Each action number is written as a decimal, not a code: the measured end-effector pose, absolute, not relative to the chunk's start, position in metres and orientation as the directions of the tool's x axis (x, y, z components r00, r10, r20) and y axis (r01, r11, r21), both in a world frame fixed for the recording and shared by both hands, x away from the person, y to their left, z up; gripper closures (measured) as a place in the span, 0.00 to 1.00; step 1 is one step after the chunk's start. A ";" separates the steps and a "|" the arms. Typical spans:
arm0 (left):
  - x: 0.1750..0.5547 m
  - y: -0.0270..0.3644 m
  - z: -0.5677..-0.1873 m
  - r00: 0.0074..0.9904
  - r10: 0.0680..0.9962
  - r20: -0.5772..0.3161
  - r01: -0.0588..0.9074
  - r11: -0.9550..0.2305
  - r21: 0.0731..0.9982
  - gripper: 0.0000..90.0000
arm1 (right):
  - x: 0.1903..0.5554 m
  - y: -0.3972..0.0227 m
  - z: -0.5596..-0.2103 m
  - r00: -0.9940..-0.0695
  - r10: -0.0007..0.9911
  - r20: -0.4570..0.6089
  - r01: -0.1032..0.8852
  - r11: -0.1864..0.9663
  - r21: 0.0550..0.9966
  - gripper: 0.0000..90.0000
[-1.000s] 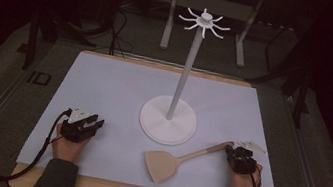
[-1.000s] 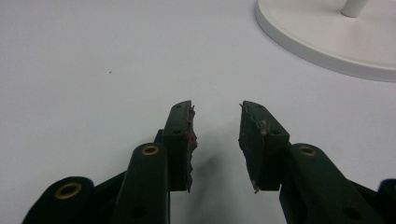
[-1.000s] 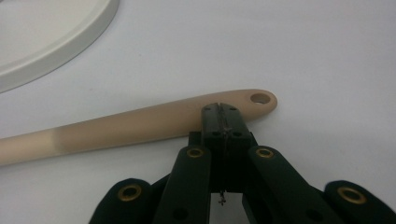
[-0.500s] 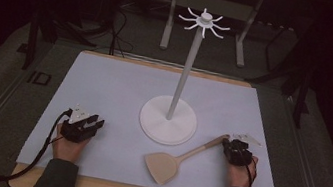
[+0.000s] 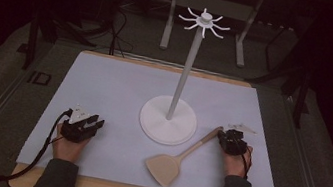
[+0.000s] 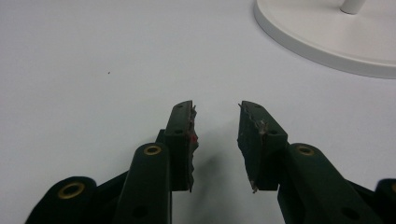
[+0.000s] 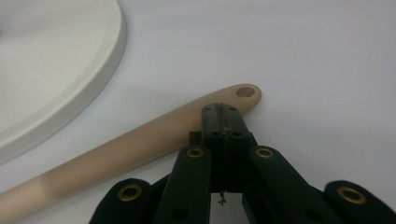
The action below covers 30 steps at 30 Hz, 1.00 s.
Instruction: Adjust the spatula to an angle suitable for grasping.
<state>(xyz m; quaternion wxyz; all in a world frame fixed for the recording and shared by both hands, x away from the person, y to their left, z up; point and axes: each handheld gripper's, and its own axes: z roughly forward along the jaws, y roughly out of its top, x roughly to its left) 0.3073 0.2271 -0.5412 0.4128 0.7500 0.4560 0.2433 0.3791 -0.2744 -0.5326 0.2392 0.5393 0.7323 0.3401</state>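
Observation:
A tan wooden spatula lies flat on the white mat, blade toward the front edge, handle running up and right. My right gripper rests at the handle's holed end. In the right gripper view its jaws are pressed together at the tips, beside the handle, with nothing seen between them. My left gripper sits low at the front left of the mat. It stands open and holds nothing.
A white stand with a round base and a tall pole topped by a ring of hooks stands mid-table. Its base rim lies ahead of the left gripper and close left of the right one.
My right gripper has slid forward and a little left along the spatula handle to its holed end. The spatula turned slightly. The left gripper stayed put.

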 end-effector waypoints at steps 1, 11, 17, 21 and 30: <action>0.307 0.227 -0.541 0.466 0.885 -0.012 0.483 -0.243 0.841 0.73 | 0.382 -0.272 -0.532 -0.305 0.952 0.017 0.630 0.188 0.753 1.00; 0.308 0.227 -0.541 0.464 0.886 -0.016 0.486 -0.239 0.841 0.73 | 0.397 -0.257 -0.530 -0.309 0.951 0.010 0.641 0.200 0.741 1.00; 0.308 0.227 -0.541 0.466 0.885 -0.017 0.488 -0.241 0.839 0.73 | 0.403 -0.249 -0.530 -0.311 0.950 0.004 0.644 0.208 0.736 1.00; 0.308 0.227 -0.541 0.465 0.885 -0.018 0.489 -0.240 0.839 0.73 | 0.406 -0.244 -0.529 -0.314 0.949 0.006 0.650 0.210 0.730 1.00; 0.308 0.227 -0.541 0.464 0.886 -0.017 0.489 -0.240 0.839 0.72 | 0.385 -0.238 -0.519 -0.338 0.939 0.066 0.649 0.182 0.739 0.63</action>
